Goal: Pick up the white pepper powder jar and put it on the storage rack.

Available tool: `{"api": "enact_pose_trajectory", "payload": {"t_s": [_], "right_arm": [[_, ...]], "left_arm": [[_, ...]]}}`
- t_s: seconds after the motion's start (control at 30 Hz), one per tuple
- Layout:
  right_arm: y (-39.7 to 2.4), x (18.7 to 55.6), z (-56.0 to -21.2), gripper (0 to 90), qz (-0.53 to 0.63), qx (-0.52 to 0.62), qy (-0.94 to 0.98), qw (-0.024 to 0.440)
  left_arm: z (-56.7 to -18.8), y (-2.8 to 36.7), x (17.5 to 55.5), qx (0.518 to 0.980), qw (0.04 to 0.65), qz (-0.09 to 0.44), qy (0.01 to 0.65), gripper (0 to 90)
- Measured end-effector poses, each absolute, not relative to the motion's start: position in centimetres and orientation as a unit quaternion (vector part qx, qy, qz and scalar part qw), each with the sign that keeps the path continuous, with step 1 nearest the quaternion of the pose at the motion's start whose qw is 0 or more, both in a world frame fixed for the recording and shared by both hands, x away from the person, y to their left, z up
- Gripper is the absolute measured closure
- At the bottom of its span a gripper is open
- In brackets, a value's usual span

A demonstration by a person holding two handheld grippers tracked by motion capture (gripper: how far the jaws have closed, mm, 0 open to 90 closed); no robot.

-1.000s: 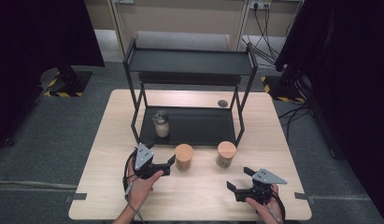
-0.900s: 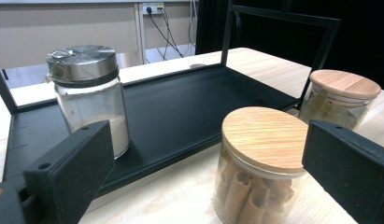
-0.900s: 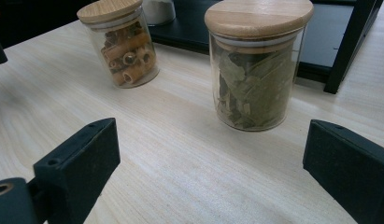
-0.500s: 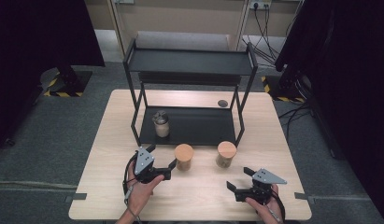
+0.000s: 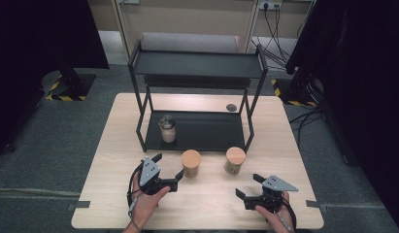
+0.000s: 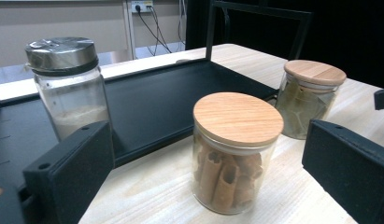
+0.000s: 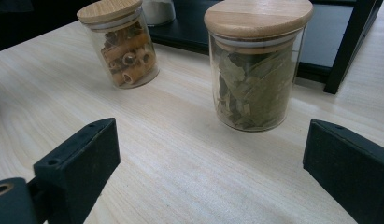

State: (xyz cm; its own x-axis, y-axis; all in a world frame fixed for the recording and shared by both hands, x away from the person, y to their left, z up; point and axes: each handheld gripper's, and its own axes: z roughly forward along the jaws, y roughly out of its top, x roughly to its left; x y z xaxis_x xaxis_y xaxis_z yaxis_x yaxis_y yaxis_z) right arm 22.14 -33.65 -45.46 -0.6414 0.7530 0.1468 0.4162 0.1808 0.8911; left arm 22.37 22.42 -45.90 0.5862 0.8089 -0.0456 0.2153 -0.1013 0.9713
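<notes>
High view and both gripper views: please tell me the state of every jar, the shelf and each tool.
Cinnamon jar: upright on the table, wooden lid on, not held.
Leaf jar: upright on the table, wooden lid on, not held.
Metal-lid jar: upright on the rack's lower shelf, lid on, partly filled with pale powder.
Black rack: standing, top shelf bare.
Left tool: open, facing the cinnamon jar.
Right tool: open, holding nothing.
</notes>
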Motion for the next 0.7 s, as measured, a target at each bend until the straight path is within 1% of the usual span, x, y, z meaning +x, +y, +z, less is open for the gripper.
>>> {"api": "enact_pose_trajectory", "payload": {"t_s": [0.4, 0.7], "right_arm": [[-33.78, 22.20, -45.52, 4.5, 0.509, 0.392, 0.748, 0.164], [-33.92, 22.20, -45.54, 4.5, 0.512, 0.394, 0.745, 0.163]], "left_arm": [[-45.85, 22.57, 21.70, 0.693, 0.561, 0.265, 0.367, 2.0], [-46.58, 22.64, 21.39, 0.693, 0.560, 0.261, 0.371, 2.0]]}}
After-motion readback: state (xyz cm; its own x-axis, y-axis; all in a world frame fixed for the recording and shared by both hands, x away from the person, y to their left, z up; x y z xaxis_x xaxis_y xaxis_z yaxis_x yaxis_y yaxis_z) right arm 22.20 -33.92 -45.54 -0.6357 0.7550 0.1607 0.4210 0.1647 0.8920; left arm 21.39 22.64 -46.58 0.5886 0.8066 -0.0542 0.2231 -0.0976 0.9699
